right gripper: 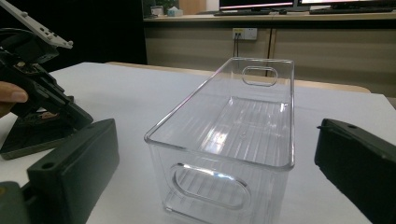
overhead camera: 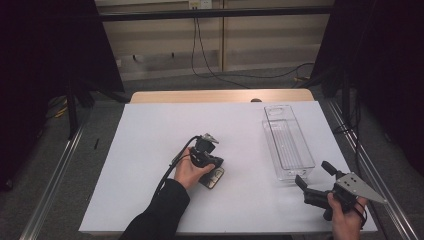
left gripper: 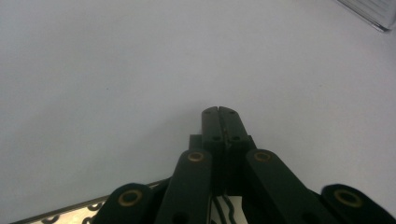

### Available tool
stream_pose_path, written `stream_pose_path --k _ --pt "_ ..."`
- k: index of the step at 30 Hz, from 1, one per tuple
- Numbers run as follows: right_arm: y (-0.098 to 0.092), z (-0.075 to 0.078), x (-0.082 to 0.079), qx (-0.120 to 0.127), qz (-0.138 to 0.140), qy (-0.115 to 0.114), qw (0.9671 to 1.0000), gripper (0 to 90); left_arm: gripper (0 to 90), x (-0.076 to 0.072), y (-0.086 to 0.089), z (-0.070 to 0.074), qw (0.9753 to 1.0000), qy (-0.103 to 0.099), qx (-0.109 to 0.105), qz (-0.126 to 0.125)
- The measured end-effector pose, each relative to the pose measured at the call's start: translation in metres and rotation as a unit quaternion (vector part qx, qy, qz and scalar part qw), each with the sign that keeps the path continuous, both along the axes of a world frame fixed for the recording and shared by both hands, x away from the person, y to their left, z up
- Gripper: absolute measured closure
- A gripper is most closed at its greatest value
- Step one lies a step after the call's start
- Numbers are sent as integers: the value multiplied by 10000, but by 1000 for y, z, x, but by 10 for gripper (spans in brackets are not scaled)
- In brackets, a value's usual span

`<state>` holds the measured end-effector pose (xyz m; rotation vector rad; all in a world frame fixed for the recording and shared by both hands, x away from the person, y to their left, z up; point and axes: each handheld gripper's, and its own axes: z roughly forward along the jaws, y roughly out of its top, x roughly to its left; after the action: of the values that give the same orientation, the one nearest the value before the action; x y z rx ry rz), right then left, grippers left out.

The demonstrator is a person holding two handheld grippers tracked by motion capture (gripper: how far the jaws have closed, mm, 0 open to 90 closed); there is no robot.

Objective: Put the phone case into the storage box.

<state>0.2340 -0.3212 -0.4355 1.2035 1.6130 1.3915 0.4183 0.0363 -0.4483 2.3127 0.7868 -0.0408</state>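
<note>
Clear plastic forms the long bin (overhead camera: pixel 286 142) that stands on the white bench (overhead camera: pixel 150 150) toward its right side, one short end facing the person. From the right gripper view the bin (right gripper: pixel 233 135) is upright, with an oval handle hole in each short wall and a ribbed floor.

Held near the bench's front right corner, the right claw (overhead camera: pixel 314 176) points at the near end of the bin, close to it but apart. Its jaws are spread wide, and in the right gripper view they stand on either side of the bin without touching it.

Near the middle of the bench, the left claw (overhead camera: pixel 214 169) is tipped down over a small dark flat object (overhead camera: pixel 212 178) that lies on the white surface. In the left gripper view its jaws (left gripper: pixel 222 122) are pressed together at the tips, with nothing visible between them; whether they touch the flat object cannot be told.
</note>
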Motion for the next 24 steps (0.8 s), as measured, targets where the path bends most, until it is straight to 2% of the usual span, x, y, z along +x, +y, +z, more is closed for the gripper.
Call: stream_pose_path --k 6,11,18,24 --pt "0 0 0 14 10 7 10000 0 900 -6 0 1 9999 -139 91 -42" --pt "0 0 0 2 21 4 10000 0 900 -8 2 1 9999 -54 67 -71" --pt "0 0 0 11 9 3 10000 0 900 -15 7 1 9996 -162 85 -206" --pt "0 0 0 7 7 5 10000 0 900 -19 9 1 9996 -190 97 -210"
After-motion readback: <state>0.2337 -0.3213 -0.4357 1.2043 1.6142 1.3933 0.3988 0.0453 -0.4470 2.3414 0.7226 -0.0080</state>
